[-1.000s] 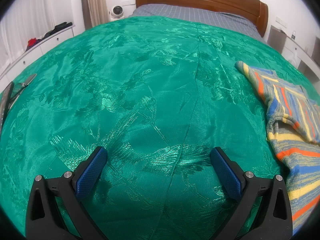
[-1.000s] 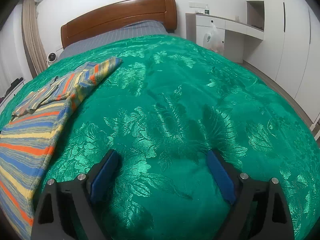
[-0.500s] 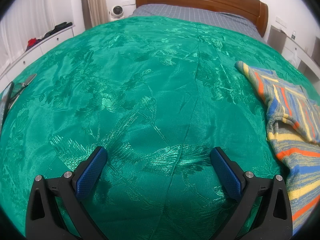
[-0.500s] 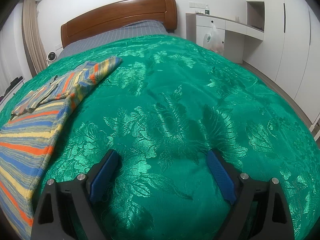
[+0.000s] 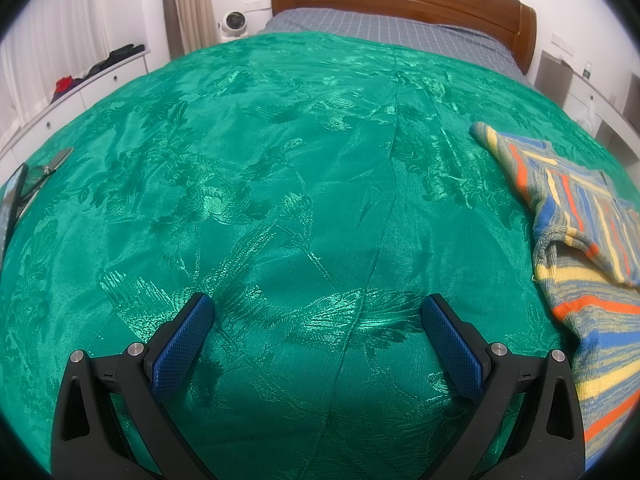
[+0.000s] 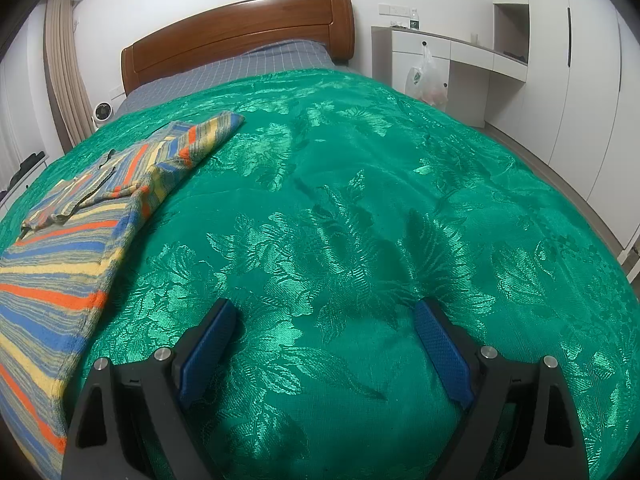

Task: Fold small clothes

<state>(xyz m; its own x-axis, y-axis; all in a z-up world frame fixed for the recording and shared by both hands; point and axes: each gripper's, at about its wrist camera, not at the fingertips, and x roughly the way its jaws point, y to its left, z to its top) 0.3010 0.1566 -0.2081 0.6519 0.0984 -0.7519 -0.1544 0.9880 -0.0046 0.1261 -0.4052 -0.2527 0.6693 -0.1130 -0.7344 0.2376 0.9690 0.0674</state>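
Note:
A striped knit garment [image 5: 592,240] in blue, orange, yellow and grey lies flat on the green bedspread [image 5: 304,184], at the right edge of the left wrist view. In the right wrist view the garment [image 6: 80,232] lies at the left, a sleeve folded across its upper part. My left gripper [image 5: 318,312] is open and empty, low over bare bedspread, left of the garment. My right gripper [image 6: 324,316] is open and empty, low over the bedspread [image 6: 360,200], right of the garment.
A wooden headboard [image 5: 400,4] and grey checked sheet [image 5: 384,32] lie at the far end. Glasses and a dark flat object [image 5: 24,188] lie at the bed's left edge. White drawers [image 5: 80,88] stand left; a desk with a plastic bag [image 6: 426,80] and wardrobes stand right.

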